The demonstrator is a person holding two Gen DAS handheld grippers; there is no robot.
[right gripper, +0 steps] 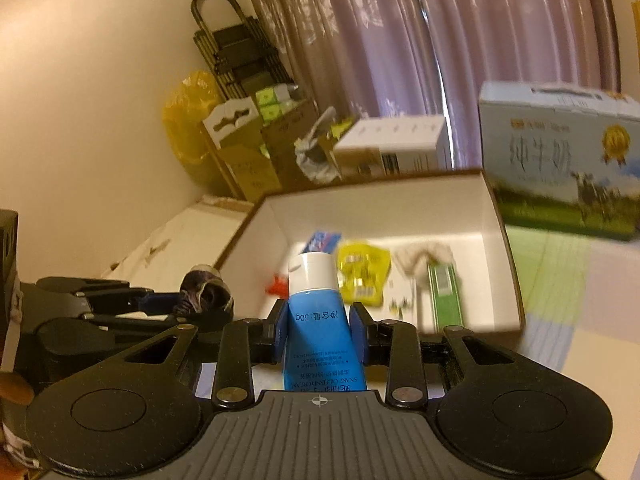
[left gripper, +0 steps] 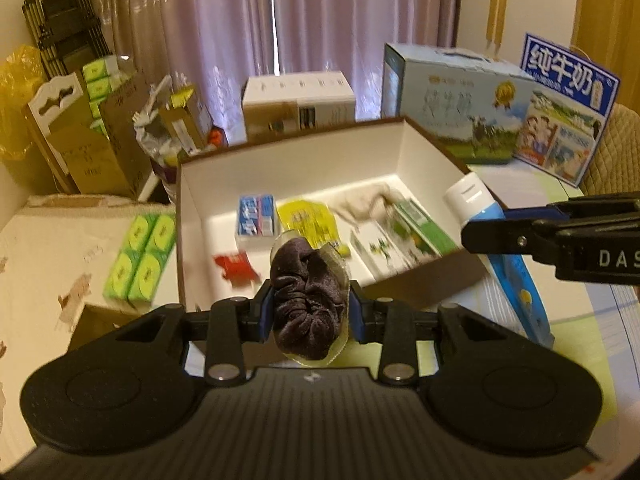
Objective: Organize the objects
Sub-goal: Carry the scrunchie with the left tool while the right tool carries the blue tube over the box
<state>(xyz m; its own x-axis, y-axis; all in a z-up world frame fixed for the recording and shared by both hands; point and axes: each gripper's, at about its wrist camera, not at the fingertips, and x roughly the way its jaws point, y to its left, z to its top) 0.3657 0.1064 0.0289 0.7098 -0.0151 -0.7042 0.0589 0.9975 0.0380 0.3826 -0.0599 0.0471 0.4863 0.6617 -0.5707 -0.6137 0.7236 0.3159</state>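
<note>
A dark purple scrunchie in a clear wrapper [left gripper: 310, 300] was clamped between the blue pads of the left gripper [left gripper: 311, 312] and was held above the near edge of an open box with a white interior [left gripper: 288, 160]. A blue tube with a white cap [right gripper: 316, 320] was clenched between the pads of the right gripper [right gripper: 318, 334], cap pointing toward the box; in the left wrist view the same tube was seen at the right, beside the box's near right corner.

Inside the box, a blue and white carton [left gripper: 256, 216], a yellow sachet [left gripper: 306, 220], a small red item [left gripper: 236, 266], a pale crumpled cloth [left gripper: 368, 200] and green and white packets [left gripper: 404, 236] were seen lying on the floor of the box, somewhat blurred. A block of green packs [left gripper: 140, 258] was seen just left of the box, outside it.

Behind the box, a white carton [left gripper: 298, 98] and two milk cartons [left gripper: 452, 96] were set before purple curtains [left gripper: 224, 16].
</note>
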